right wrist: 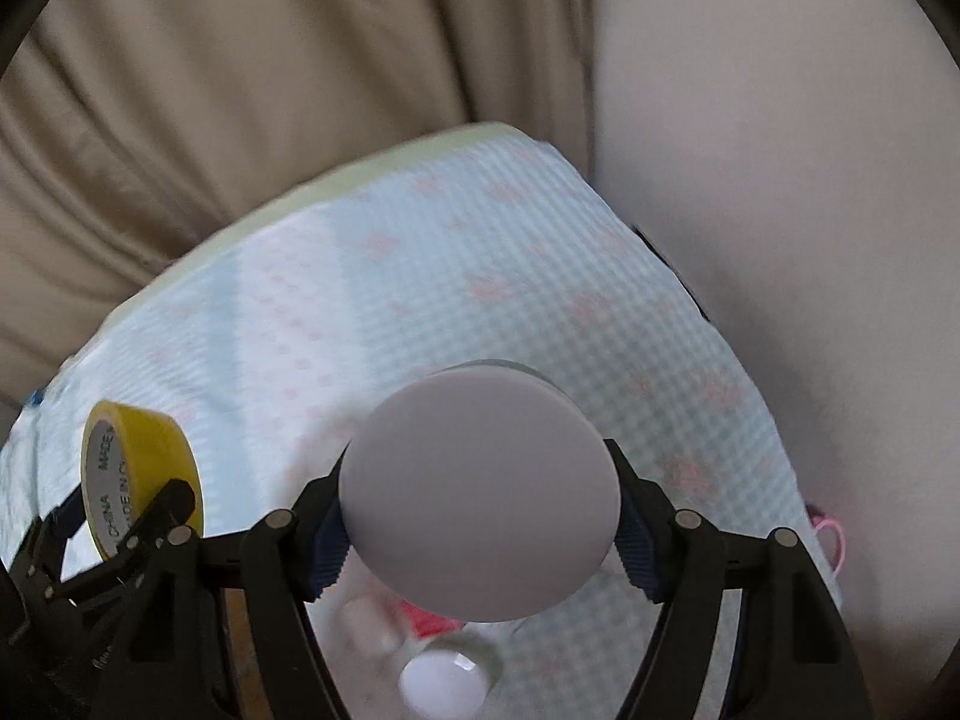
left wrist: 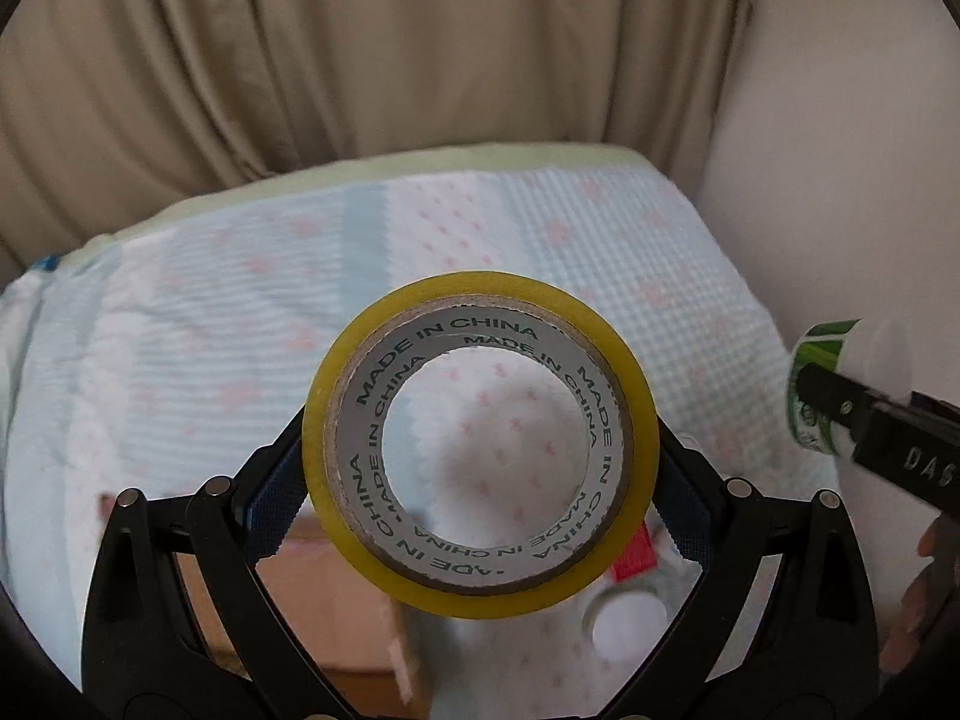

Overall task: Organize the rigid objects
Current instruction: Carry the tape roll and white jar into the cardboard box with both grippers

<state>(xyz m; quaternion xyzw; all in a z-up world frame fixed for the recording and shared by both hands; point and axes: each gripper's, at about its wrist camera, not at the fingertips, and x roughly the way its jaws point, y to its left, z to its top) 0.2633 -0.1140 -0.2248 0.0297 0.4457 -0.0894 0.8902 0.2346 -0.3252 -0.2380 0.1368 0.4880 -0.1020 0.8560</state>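
Left gripper point(left wrist: 480, 501) clamps the tape roll point(left wrist: 480, 444), right gripper point(right wrist: 480, 531) pinches the white-capped jar point(right wrist: 480, 492) — I'd carry both level, steady, towards the cardboard box point(left wrist: 312, 594).

Yellow tape roll point(left wrist: 480, 444), grey inner core with dark lettering. White-lidded jar point(right wrist: 480, 492), green label — seen from left wrist view point(left wrist: 819, 384). Bedcover point(left wrist: 540, 228) pale blue and white, checked and striped, pink motifs. Curtain point(left wrist: 360, 48) beige. Grippers black — pads point(left wrist: 273, 510) dark blue. Cardboard box point(left wrist: 300, 600) brown.
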